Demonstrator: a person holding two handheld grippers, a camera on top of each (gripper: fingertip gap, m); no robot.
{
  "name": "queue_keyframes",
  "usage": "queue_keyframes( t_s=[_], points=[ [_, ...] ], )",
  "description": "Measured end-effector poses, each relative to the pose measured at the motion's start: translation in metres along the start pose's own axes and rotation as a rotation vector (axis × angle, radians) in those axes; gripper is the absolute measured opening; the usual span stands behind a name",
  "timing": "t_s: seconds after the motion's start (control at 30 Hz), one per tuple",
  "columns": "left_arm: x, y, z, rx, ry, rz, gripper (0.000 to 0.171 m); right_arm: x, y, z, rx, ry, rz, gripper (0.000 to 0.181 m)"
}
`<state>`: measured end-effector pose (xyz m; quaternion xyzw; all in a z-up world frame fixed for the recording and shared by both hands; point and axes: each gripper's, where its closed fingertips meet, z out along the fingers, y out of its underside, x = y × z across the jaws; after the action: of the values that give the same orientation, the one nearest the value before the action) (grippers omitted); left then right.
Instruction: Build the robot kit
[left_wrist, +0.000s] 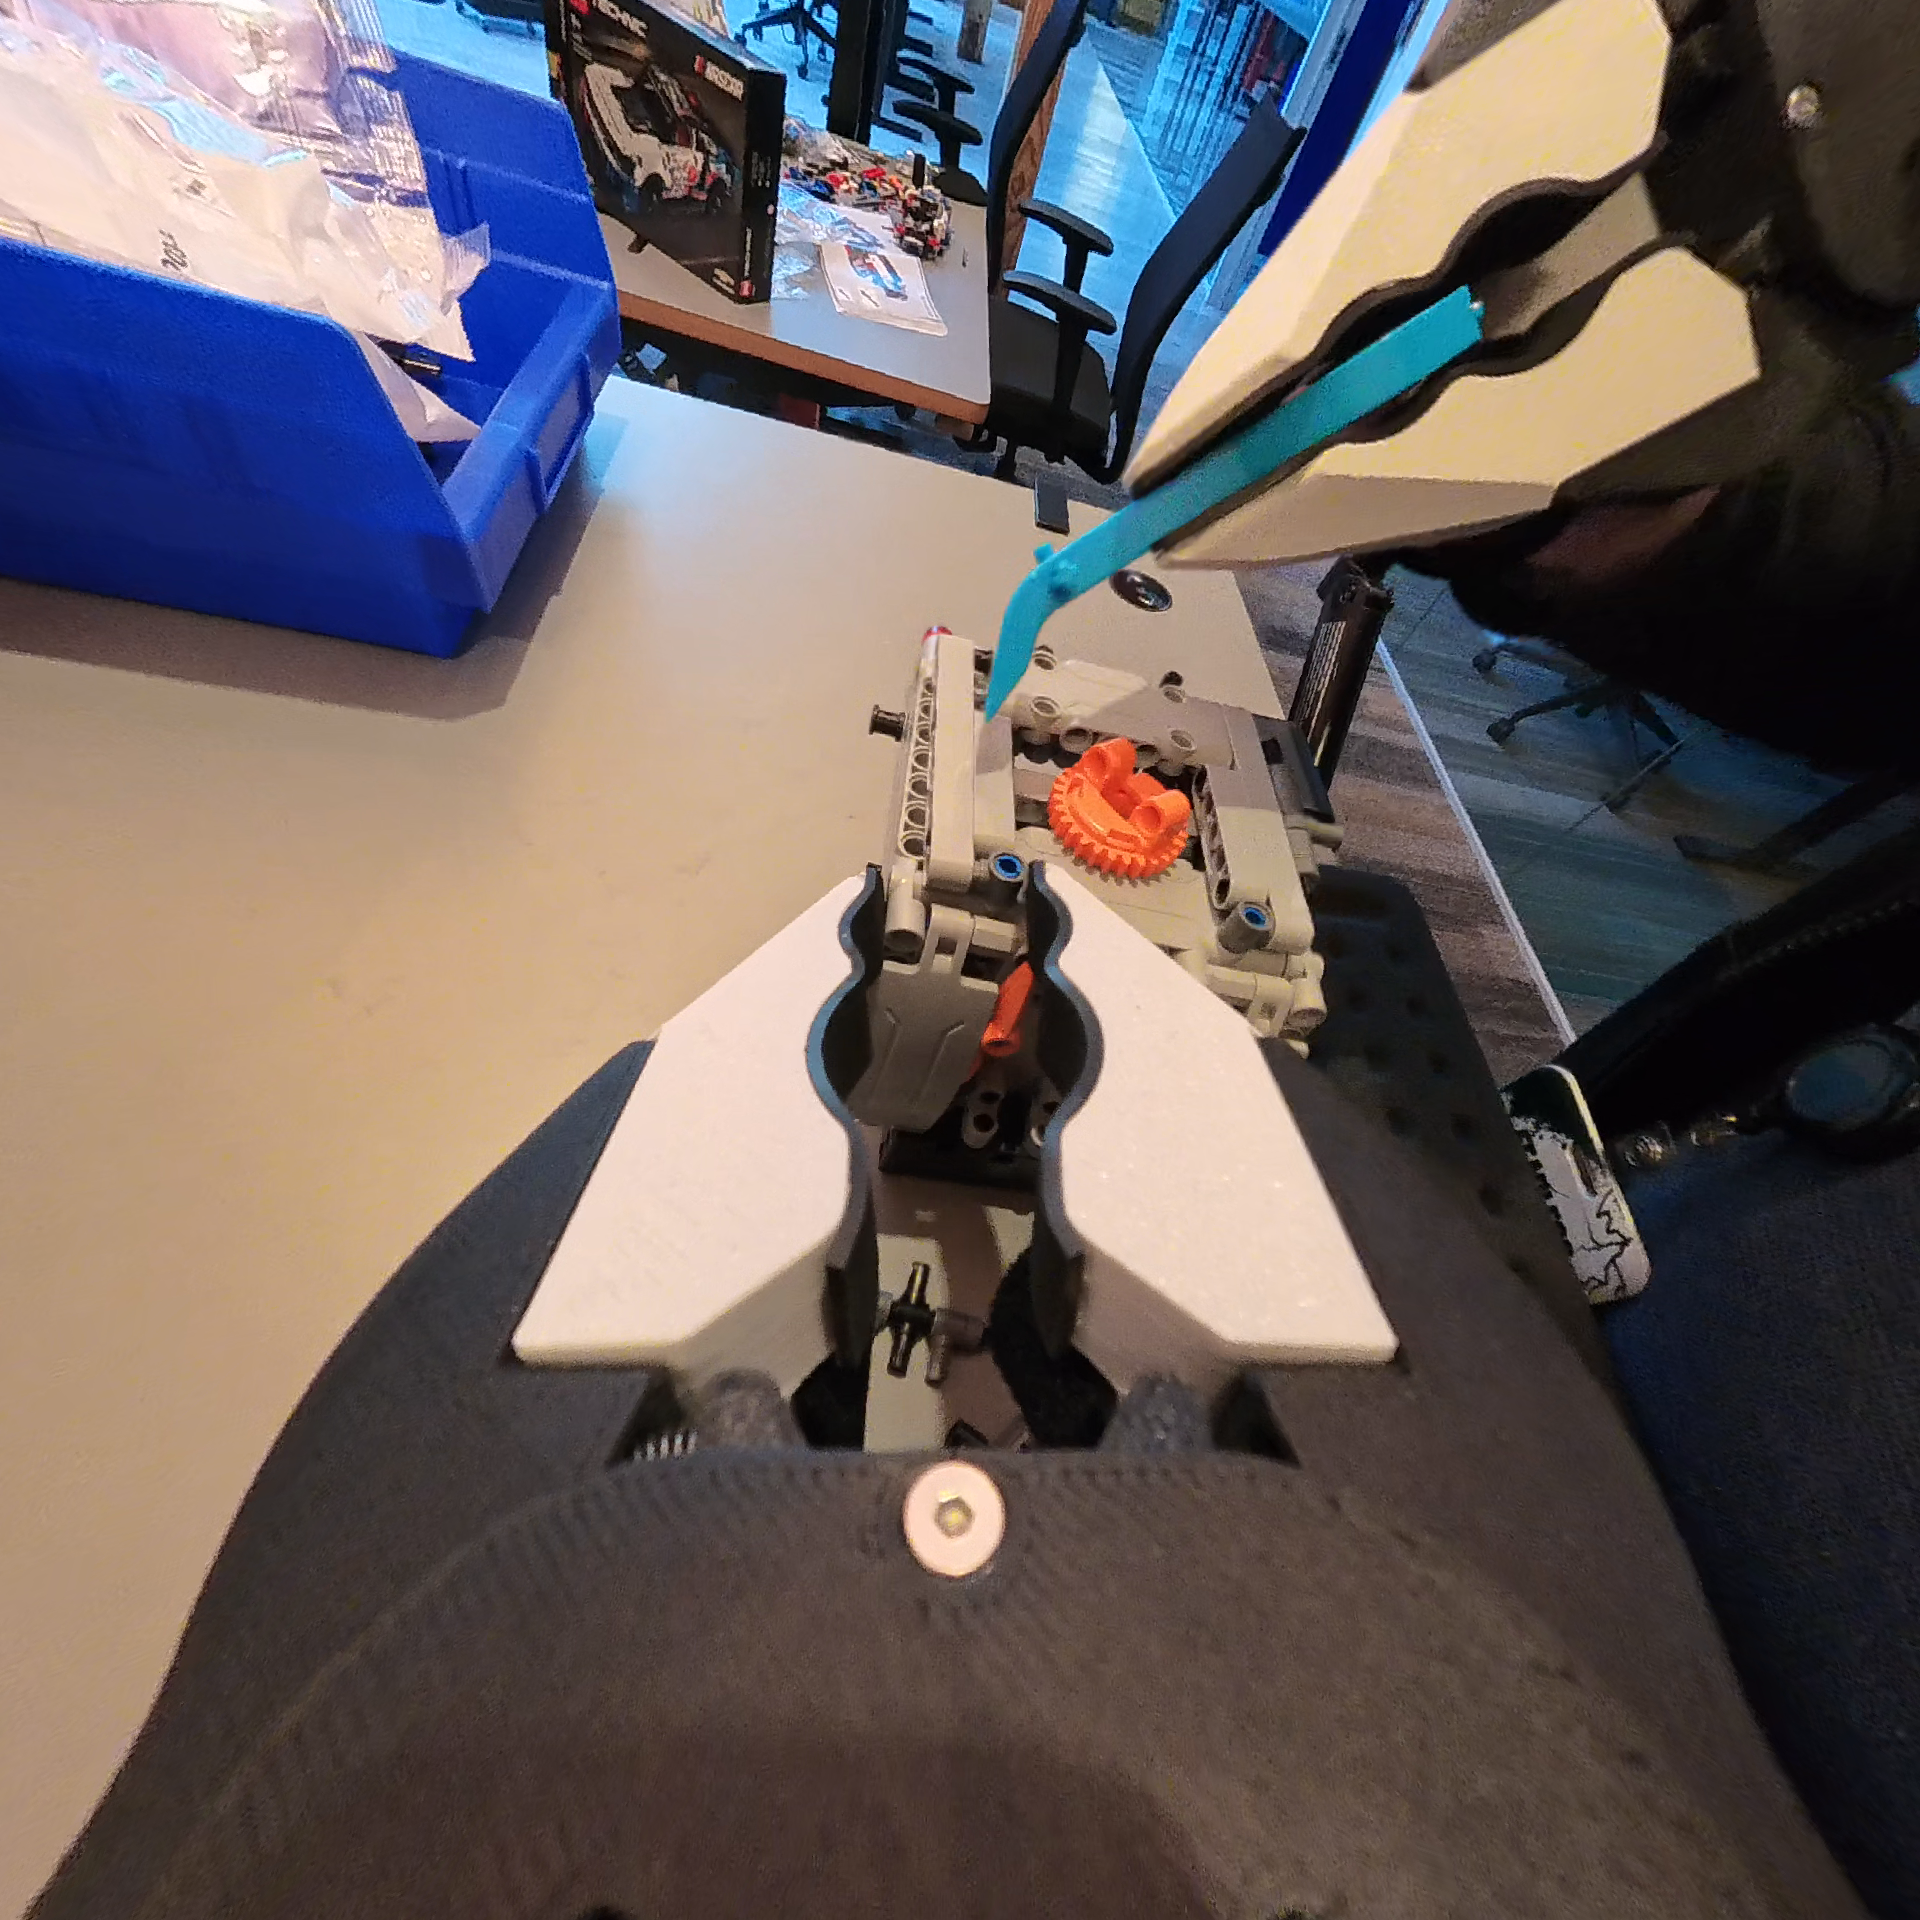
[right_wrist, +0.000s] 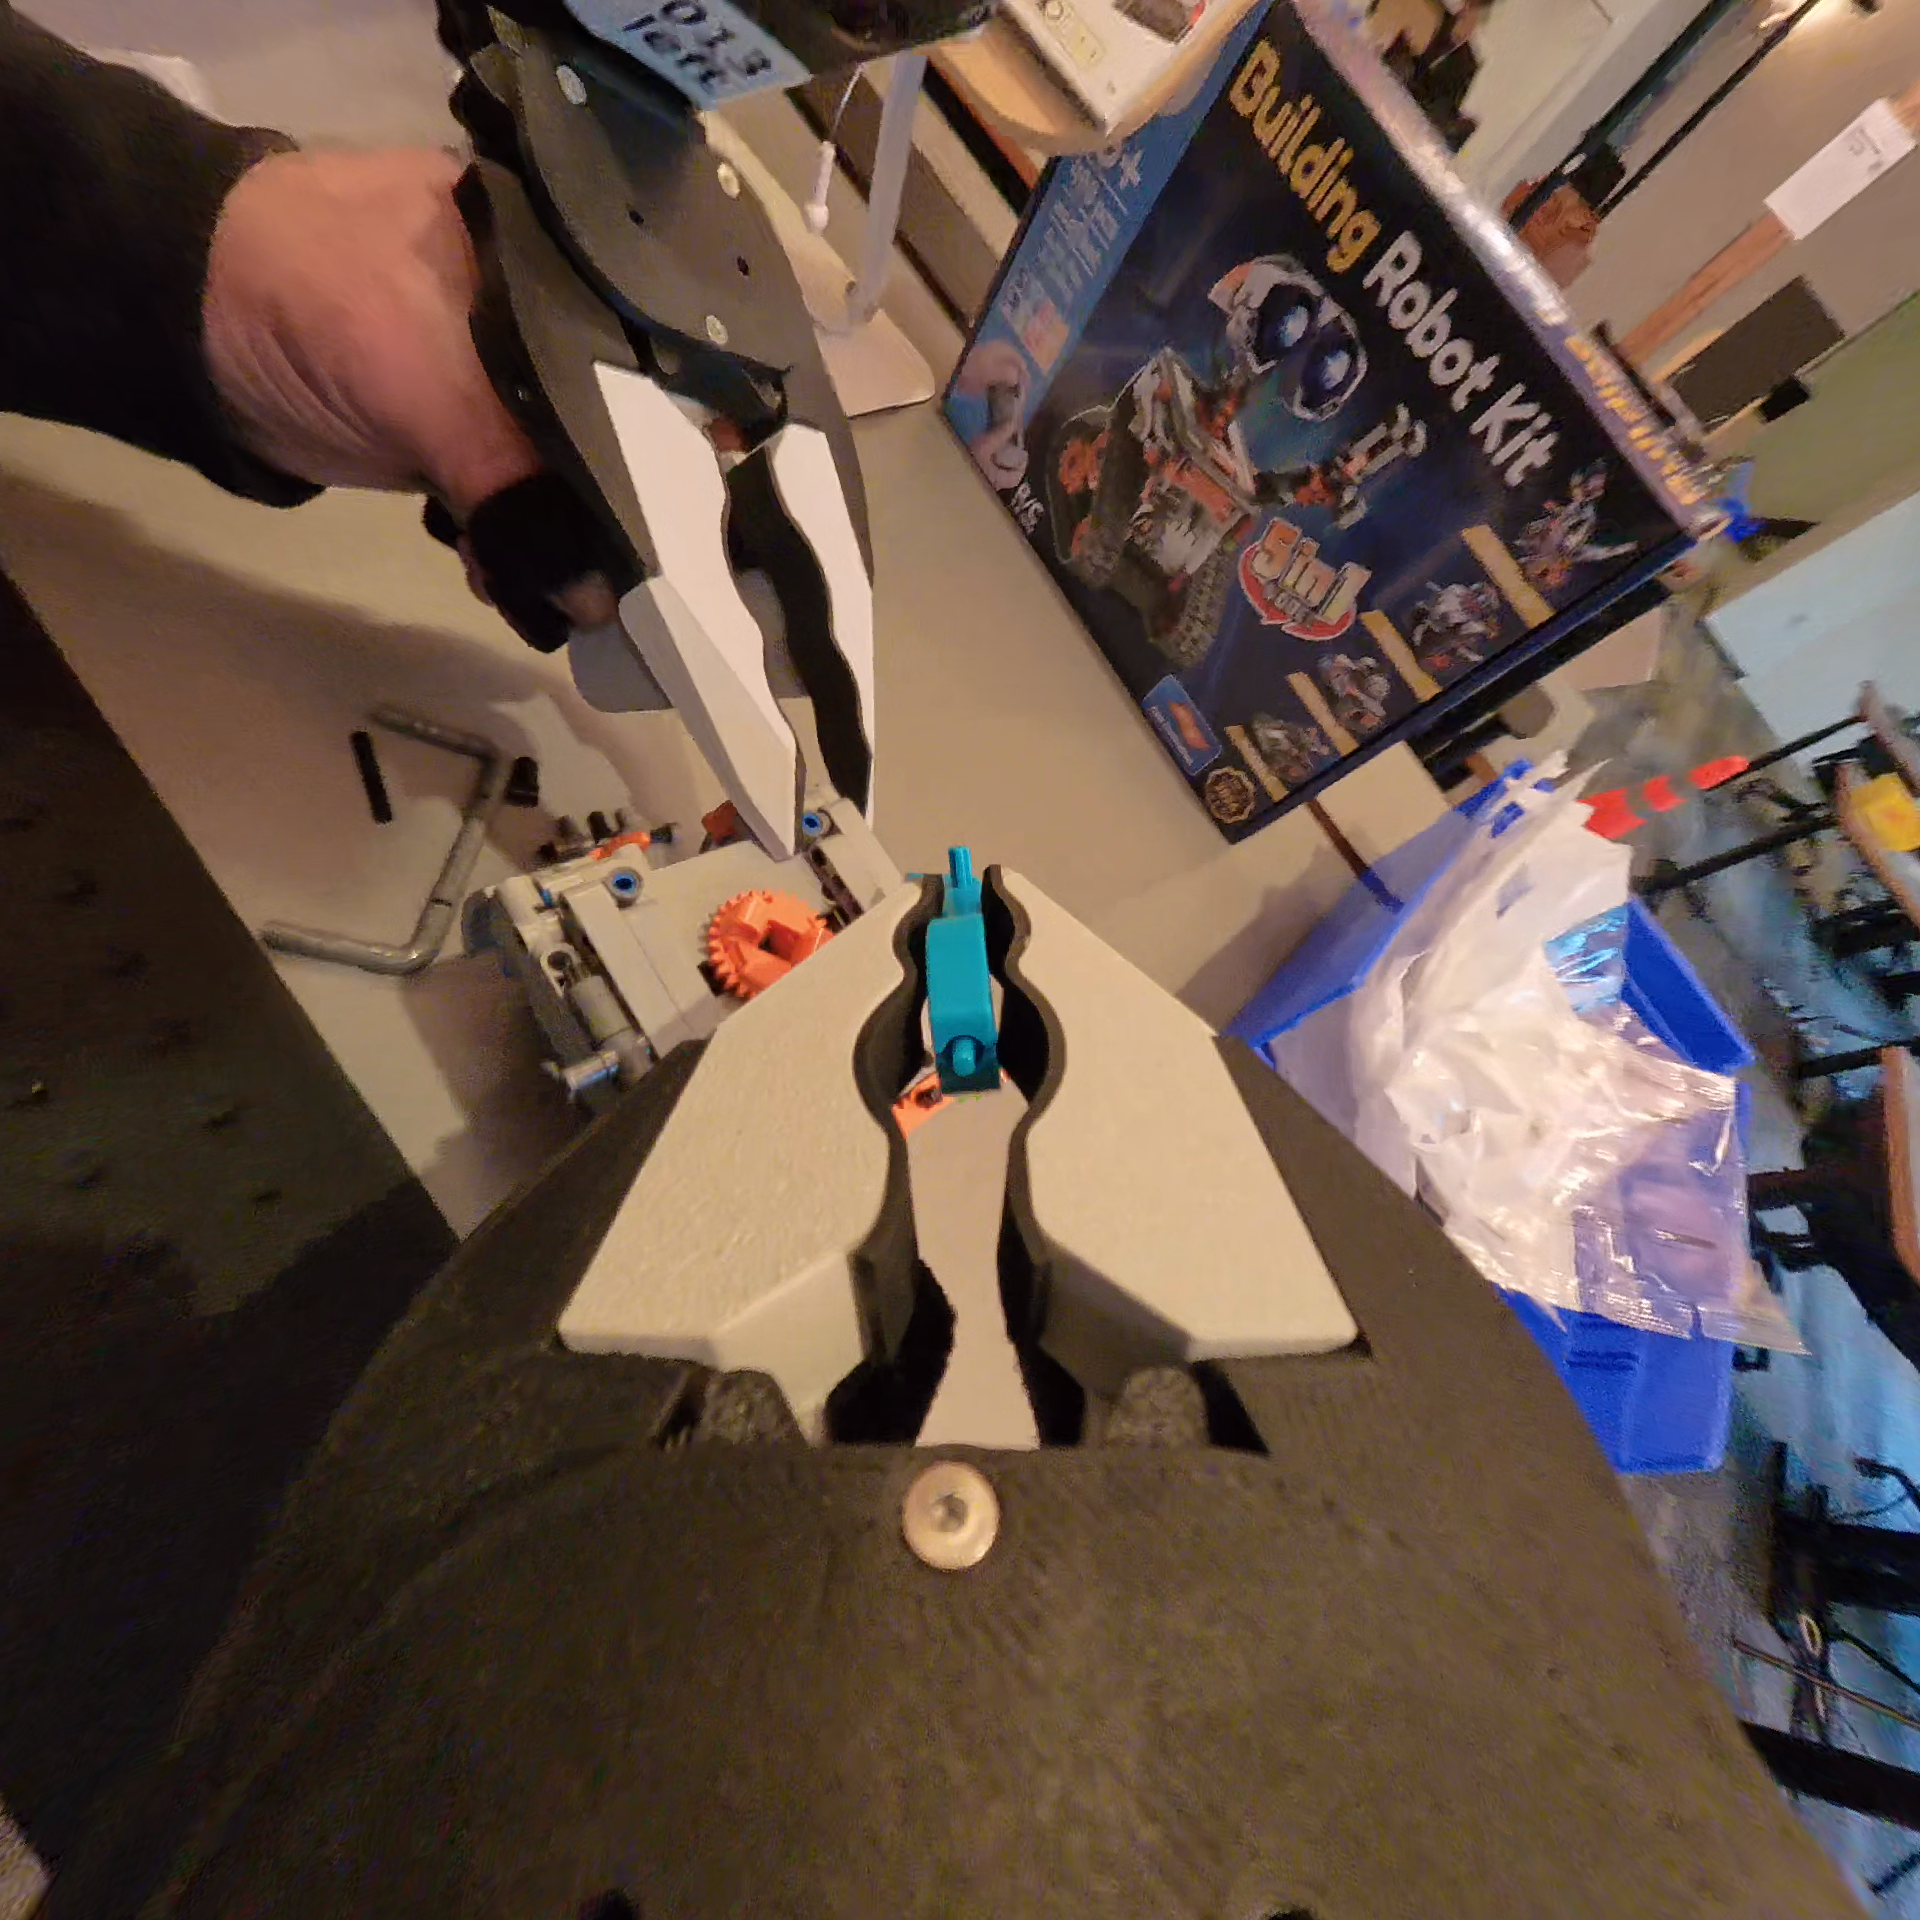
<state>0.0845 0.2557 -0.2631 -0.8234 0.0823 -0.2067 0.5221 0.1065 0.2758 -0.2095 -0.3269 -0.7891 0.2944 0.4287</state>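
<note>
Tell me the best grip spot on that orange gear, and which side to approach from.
Probably from above, pinching the raised hub of the orange gear. It lies flat and recessed in the grey brick model, with beams crowding its toothed rim. The left gripper already clamps the model's near end; the right gripper holds a teal piece.

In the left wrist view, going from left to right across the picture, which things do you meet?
Blue bin with clear plastic bags → black toy box standing on the far table → grey brick assembly with the orange gear, held by the left gripper → right gripper holding a teal piece.
</note>
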Motion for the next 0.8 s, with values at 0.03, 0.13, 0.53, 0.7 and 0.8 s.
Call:
queue_keyframes(
  t_s=[0.03,0.13,0.53,0.7,0.8],
  points=[
    [0.0,0.0,0.001,-0.001,0.004,-0.003,0.024,0.0,0.003,0.0,-0.021,-0.016,-0.017,0.006],
    [0.0,-0.002,0.002,-0.001,0.008,-0.007,0.025,0.0,0.003,-0.004,-0.021,-0.051,-0.003,0.006],
    [0.001,-0.001,0.007,-0.006,0.023,-0.031,0.024,-0.019,0.001,0.007,-0.003,0.016,-0.073,0.006],
    [0.0,-0.001,0.007,0.008,0.008,-0.037,0.023,-0.021,0.003,0.006,0.042,0.1,-0.058,0.006],
    [-0.002,-0.002,0.007,0.019,-0.014,-0.041,0.023,-0.018,0.005,0.006,0.059,0.138,0.054,0.006]
  ],
)
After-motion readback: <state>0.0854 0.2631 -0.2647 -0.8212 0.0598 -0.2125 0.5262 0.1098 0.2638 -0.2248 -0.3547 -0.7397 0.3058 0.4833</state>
